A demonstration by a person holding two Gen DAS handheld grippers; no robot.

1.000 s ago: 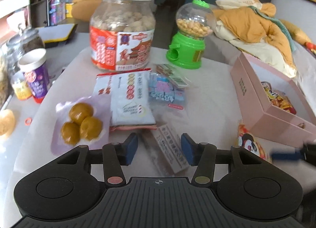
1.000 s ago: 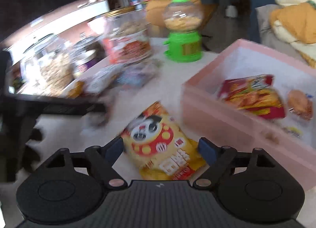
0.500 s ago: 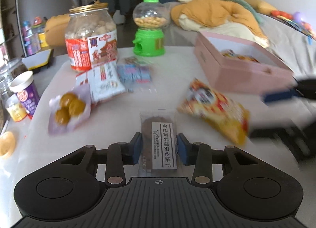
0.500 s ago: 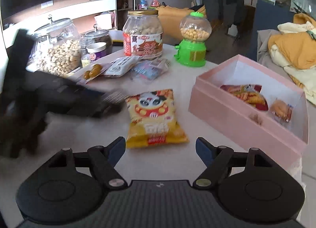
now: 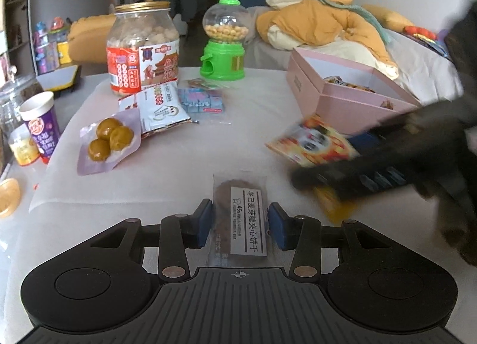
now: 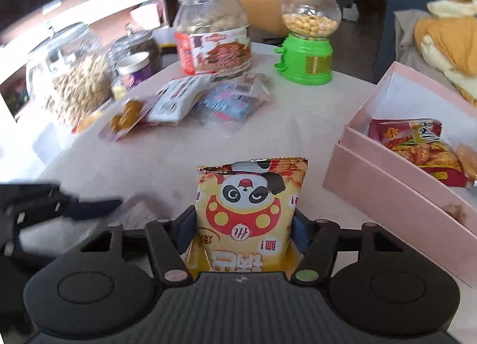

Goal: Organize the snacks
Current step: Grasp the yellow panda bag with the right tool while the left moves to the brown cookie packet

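Crinkly foil, nearest on the right: panda snack bag [image 6: 249, 212] stands upright between the blue pads of the right gripper [image 6: 243, 230], which pinches it at both side edges, low down.
Handling, panda bag: probably light, puffy and slippery; contents likely crush easily, so a grip at the sealed edges seems safest.
Clear film, nearest on the left: flat biscuit packet [image 5: 240, 215] with a white label lies between the pads of the left gripper [image 5: 240, 223]; the pads sit at its side edges and appear to pinch it.
Handling, biscuit packet: likely thin, stiff and brittle; hold across the narrow width.
Surface: pale cloth covers the table [image 5: 179, 165].
Goal, right and mid-distance: pink cardboard box [image 6: 396, 195], open, stiff-walled, already holding a red noodle packet [image 6: 417, 144].
Loose snacks, left and mid-distance: soft pouch of three yellow-brown balls [image 5: 108, 142], white sachet [image 5: 161, 108], blue wrapped sweets [image 5: 202, 101].
Far: plastic peanut jar [image 5: 143, 49] with a gold lid, green gumball dispenser [image 5: 225, 43], both hard and round.
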